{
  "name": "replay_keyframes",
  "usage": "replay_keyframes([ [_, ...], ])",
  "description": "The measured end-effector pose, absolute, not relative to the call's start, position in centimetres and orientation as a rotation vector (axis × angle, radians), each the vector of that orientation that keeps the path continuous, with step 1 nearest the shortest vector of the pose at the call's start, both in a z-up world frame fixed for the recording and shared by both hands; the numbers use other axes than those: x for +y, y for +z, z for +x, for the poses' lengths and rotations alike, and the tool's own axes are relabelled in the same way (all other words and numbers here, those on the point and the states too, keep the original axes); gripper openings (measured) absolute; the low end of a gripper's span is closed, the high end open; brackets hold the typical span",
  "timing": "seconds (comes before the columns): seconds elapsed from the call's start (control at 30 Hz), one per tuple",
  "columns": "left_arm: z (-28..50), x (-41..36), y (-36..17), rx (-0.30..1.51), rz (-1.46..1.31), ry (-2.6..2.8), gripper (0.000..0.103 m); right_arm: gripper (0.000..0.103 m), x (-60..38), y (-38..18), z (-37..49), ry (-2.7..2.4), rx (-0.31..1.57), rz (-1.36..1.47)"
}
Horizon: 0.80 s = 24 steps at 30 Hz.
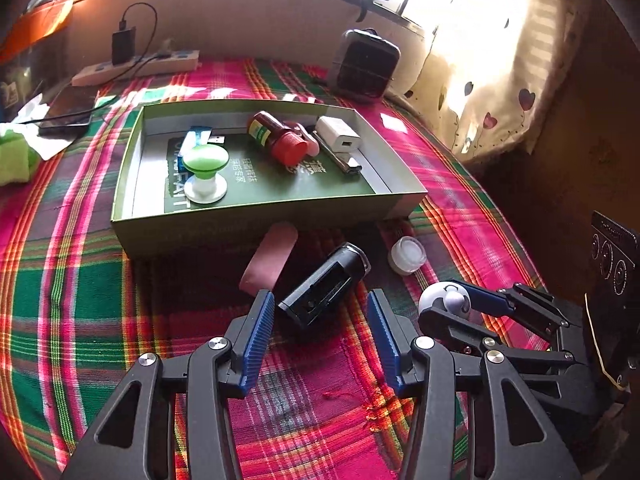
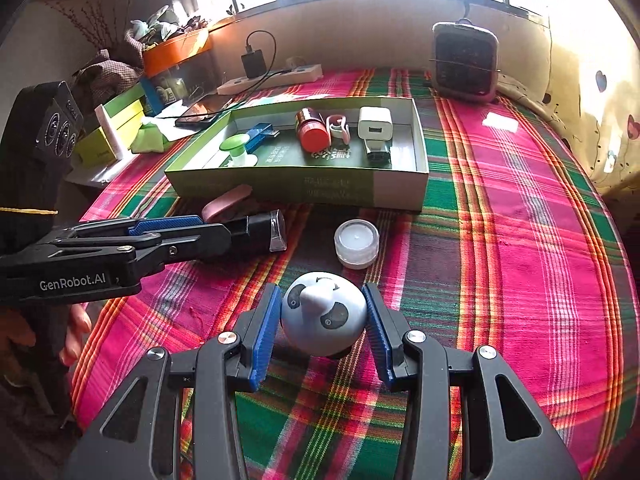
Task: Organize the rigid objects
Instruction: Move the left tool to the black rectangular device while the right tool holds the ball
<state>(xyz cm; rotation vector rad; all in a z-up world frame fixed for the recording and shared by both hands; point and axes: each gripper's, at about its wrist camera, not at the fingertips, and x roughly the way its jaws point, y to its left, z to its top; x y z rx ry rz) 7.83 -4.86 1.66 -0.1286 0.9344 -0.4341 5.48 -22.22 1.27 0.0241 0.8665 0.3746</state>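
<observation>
A black cylindrical gadget [image 1: 324, 284] lies on the plaid cloth, its near end between the spread fingers of my left gripper [image 1: 320, 306]; the pads do not press on it. The right wrist view shows the same: left gripper [image 2: 216, 230] around the gadget [image 2: 260, 236]. My right gripper [image 2: 323, 320] is shut on a white panda-faced ball [image 2: 324, 314], also seen as right gripper [image 1: 452, 300] and ball [image 1: 430, 300]. A pink flat piece [image 1: 270, 260] and a small clear jar [image 1: 407, 255] lie before the green box [image 1: 256, 220].
The box holds a green-capped knob [image 1: 206, 164], a red bottle [image 1: 280, 136], a white charger [image 1: 338, 132] and other small items. Behind it stand a small fan [image 1: 366, 64] and a power strip [image 1: 136, 68]. A phone [image 1: 68, 112] lies at the left. A curtain hangs on the right.
</observation>
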Motion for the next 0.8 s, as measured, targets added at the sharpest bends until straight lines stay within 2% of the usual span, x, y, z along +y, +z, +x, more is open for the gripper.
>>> replay_keyframes([
  [0.33, 6.8, -6.9, 1.9, 0.929, -0.064, -0.454, 0.047, 0.043, -23.9, 1.1, 5.2, 0.357, 0.866, 0.054],
  [0.8, 9.2, -8.3, 0.9, 0.940, 0.040, -0.389, 0.047, 0.043, -25.0, 0.7, 5.6, 0.343, 0.882, 0.072],
])
